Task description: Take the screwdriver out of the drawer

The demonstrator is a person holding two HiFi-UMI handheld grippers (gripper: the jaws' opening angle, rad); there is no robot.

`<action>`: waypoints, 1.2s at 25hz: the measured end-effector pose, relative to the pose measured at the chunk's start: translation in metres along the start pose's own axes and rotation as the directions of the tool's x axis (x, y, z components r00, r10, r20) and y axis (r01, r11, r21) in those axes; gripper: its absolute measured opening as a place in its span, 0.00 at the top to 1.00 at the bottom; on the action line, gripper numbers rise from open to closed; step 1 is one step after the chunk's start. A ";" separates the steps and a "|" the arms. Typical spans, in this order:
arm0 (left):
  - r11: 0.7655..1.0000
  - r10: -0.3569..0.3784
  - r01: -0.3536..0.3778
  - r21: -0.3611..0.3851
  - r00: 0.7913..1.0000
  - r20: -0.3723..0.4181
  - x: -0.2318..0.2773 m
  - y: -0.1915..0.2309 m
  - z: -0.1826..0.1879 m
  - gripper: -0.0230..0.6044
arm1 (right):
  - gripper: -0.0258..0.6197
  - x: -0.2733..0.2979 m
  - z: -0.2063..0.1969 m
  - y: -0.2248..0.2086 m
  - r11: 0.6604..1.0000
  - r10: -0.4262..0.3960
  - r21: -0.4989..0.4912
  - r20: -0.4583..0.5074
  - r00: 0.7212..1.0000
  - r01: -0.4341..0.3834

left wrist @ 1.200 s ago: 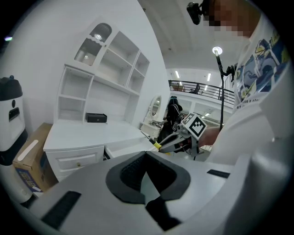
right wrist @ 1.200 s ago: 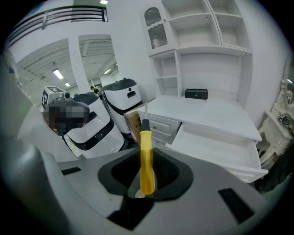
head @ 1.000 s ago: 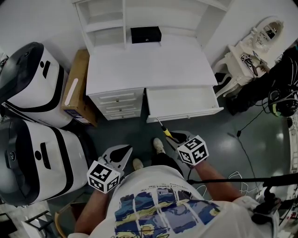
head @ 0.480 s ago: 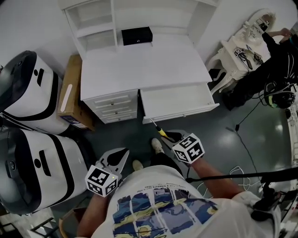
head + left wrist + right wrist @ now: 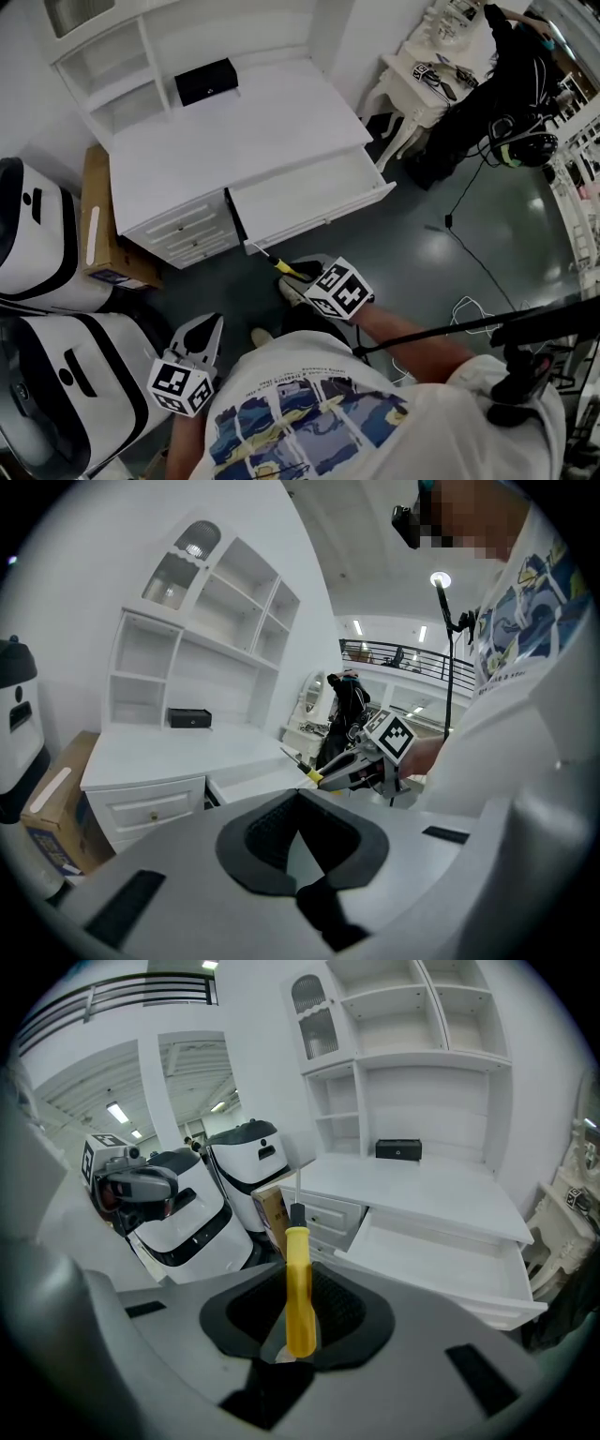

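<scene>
A screwdriver (image 5: 284,269) with a yellow handle (image 5: 298,1288) and a thin metal shaft sits in my right gripper (image 5: 298,273), which is shut on the handle. It is held over the floor just in front of the open white drawer (image 5: 319,208), shaft pointing toward the desk (image 5: 234,141). In the right gripper view the handle stands upright between the pads of the right gripper (image 5: 300,1279). My left gripper (image 5: 210,324) hangs lower left by the person's side, jaws together with nothing in them. The left gripper view looks past the left gripper (image 5: 298,799) to the screwdriver (image 5: 309,773).
Two white-and-black machines (image 5: 28,234) (image 5: 56,394) and a cardboard box (image 5: 97,234) stand left of the desk. A black box (image 5: 206,82) sits on the desk. An ornate white side table (image 5: 422,80), a person in black (image 5: 520,66), floor cables (image 5: 464,309) and a dark pole (image 5: 487,323) are at the right.
The head view has swung, so the desk and drawer now sit further left and tilted. Both grippers keep their places by the body, and the screwdriver stays in the right one.
</scene>
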State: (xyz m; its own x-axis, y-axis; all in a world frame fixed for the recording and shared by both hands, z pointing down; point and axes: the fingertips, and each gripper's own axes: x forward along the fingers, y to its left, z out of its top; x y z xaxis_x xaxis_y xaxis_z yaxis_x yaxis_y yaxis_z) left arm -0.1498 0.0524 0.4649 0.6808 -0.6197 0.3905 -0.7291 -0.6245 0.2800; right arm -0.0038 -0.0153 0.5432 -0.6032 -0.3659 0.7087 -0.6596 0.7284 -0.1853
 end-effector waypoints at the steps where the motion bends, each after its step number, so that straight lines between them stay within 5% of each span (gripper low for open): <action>1: 1.000 0.003 -0.003 0.000 1.000 -0.001 0.001 -0.001 0.001 0.94 | 0.80 -0.001 0.000 -0.001 1.000 0.005 -0.001 0.000 1.000 -0.005; 30: 1.000 -0.026 0.026 -0.005 0.999 -0.036 0.077 0.010 0.036 0.94 | 0.80 0.004 0.009 -0.078 0.999 0.004 0.053 -0.008 1.000 -0.004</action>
State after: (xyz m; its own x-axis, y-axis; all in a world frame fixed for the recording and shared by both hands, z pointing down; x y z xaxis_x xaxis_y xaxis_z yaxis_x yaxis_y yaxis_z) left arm -0.1019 -0.0193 0.4661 0.6963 -0.5859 0.4146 -0.7118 -0.6380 0.2940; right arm 0.0416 -0.0786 0.5544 -0.6024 -0.3579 0.7135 -0.6800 0.6982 -0.2238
